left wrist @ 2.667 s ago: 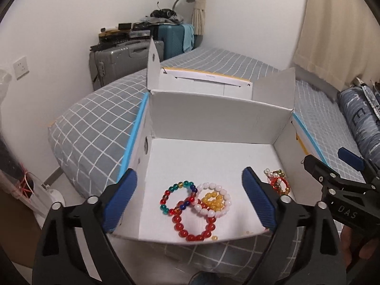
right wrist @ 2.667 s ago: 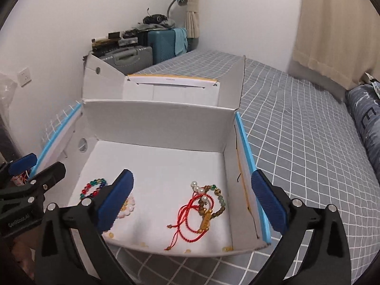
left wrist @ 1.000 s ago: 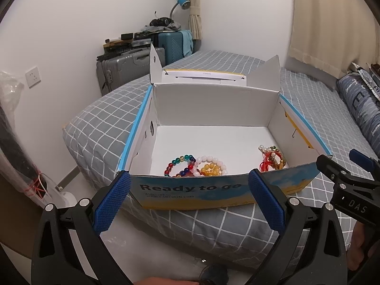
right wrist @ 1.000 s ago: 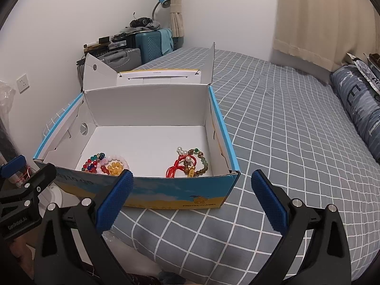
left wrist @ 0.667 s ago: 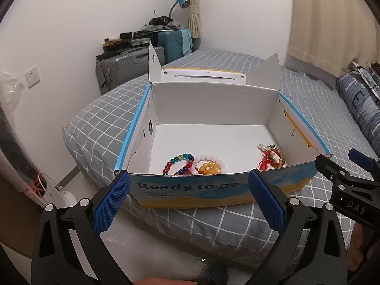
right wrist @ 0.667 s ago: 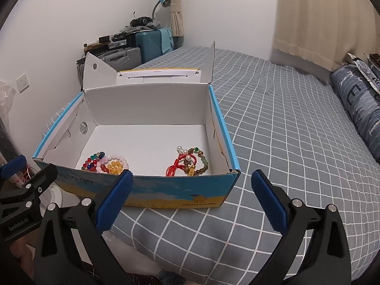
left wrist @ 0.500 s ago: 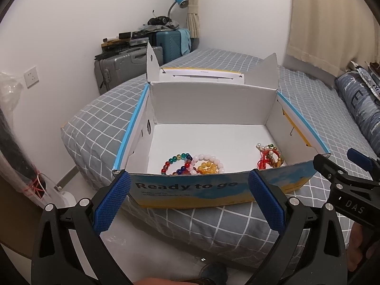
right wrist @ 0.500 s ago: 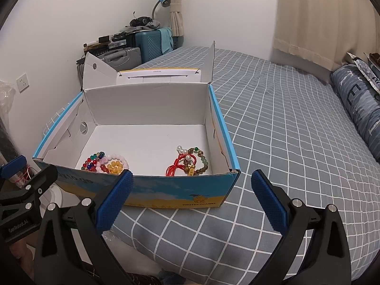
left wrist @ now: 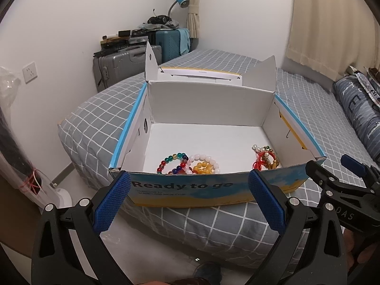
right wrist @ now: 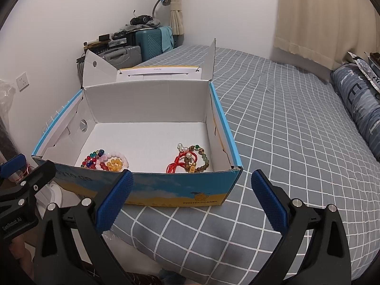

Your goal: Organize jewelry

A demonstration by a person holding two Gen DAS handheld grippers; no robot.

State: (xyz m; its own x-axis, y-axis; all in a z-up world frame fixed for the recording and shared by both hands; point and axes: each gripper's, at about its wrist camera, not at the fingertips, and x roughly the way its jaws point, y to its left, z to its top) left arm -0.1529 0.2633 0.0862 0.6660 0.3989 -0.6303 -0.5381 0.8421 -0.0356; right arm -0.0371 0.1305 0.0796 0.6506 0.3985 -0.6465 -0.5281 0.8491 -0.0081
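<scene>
An open cardboard box [left wrist: 190, 187] with a blue and yellow front stands on the bed's near corner; it also shows in the right wrist view [right wrist: 180, 190]. Inside, at the left front, lie bead bracelets [left wrist: 187, 163] in mixed colours, pink and amber [right wrist: 106, 161]. At the right front lies a tangle of red cord, pearl and green-bead jewelry [left wrist: 264, 158], also in the right wrist view [right wrist: 190, 159]. My left gripper [left wrist: 190, 201] is open and empty, in front of the box. My right gripper [right wrist: 190, 199] is open and empty, in front of the box's right corner.
The bed [right wrist: 296, 142] has a grey checked cover and a blue bolster [right wrist: 358, 104] at right. Suitcases [left wrist: 123, 68] and a desk lamp [left wrist: 178, 2] stand at the far wall. A plastic-wrapped item [left wrist: 16, 142] stands left of the bed. The floor [left wrist: 71, 173] lies below.
Both grippers have drawn back from inside the box to in front of it. The box's front wall now stands between the grippers and the jewelry. In the last second little has moved.
</scene>
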